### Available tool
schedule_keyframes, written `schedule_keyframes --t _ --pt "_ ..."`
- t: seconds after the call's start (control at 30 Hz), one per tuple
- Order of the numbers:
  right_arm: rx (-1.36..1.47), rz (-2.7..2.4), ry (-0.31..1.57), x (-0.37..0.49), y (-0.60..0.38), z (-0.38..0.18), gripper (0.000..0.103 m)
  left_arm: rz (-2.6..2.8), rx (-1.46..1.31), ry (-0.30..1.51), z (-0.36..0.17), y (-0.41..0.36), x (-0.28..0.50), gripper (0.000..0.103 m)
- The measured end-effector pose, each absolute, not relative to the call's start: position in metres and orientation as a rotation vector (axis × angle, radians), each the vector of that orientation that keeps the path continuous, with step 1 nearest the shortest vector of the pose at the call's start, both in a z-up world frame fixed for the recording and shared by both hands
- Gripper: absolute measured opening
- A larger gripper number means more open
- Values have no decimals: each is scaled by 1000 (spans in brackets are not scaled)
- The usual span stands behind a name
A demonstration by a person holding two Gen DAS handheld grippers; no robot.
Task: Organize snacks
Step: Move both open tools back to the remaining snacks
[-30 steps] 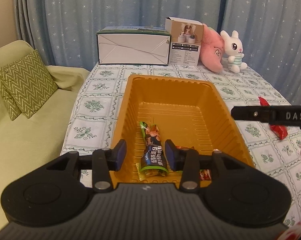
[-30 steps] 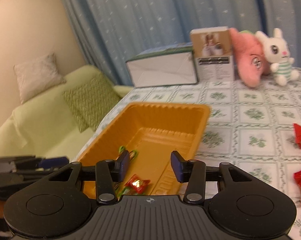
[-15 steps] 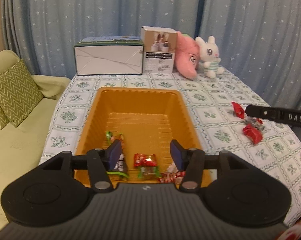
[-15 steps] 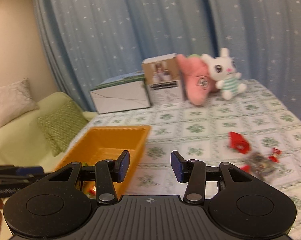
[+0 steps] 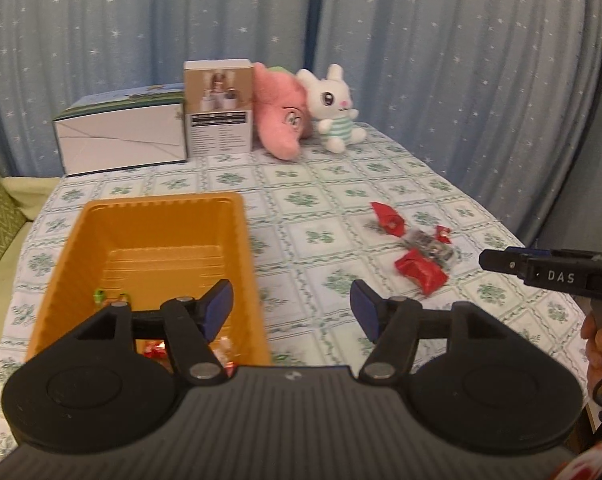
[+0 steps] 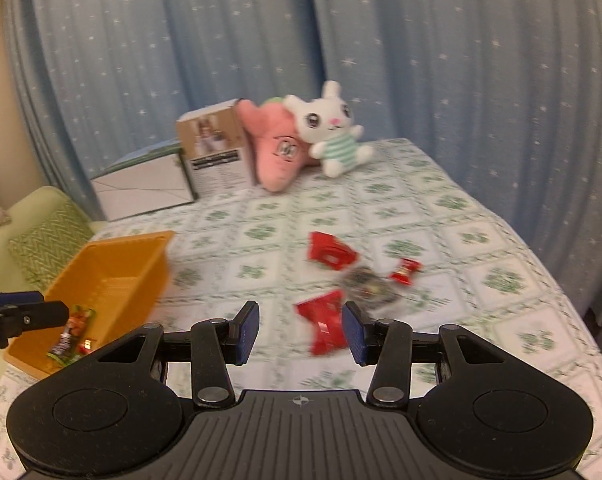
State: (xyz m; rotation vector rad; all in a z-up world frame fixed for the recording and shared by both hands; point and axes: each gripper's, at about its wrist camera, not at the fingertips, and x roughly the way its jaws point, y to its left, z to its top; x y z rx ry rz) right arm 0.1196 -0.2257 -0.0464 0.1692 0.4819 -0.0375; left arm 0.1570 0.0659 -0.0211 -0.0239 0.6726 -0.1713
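Nearby, crinkly red wrappers [image 6: 325, 326], ribbed orange tray [image 5: 157, 216]

Tabletop [image 5: 401, 184], floral cloth: orange bin [image 5: 81, 240] at left, loose snacks [image 5: 421, 268] at right; two boxes [image 5: 121, 136] and plush toys [image 5: 333, 108] at far edge.

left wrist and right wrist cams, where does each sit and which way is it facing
Left wrist: sits on the left tongs, open, facing across the table over the orange bin; the right tongs and a hand show at right.
Right wrist: sits on the right tongs, open, facing the loose red snack packets; the left tongs' tip shows at left.
Shared: bin, packets, white bunny plush, boxes, starred curtain.
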Motion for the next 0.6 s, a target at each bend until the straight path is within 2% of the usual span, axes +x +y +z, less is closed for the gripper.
schedule_keyframes --t 0.13,0.6 --pt "185 -67 494 113 -245 -50 46 -202 -17 679 -27 41 165 69" --pt "210 -118 532 109 -276 -56 46 -263 -41 722 -46 -16 191 72"
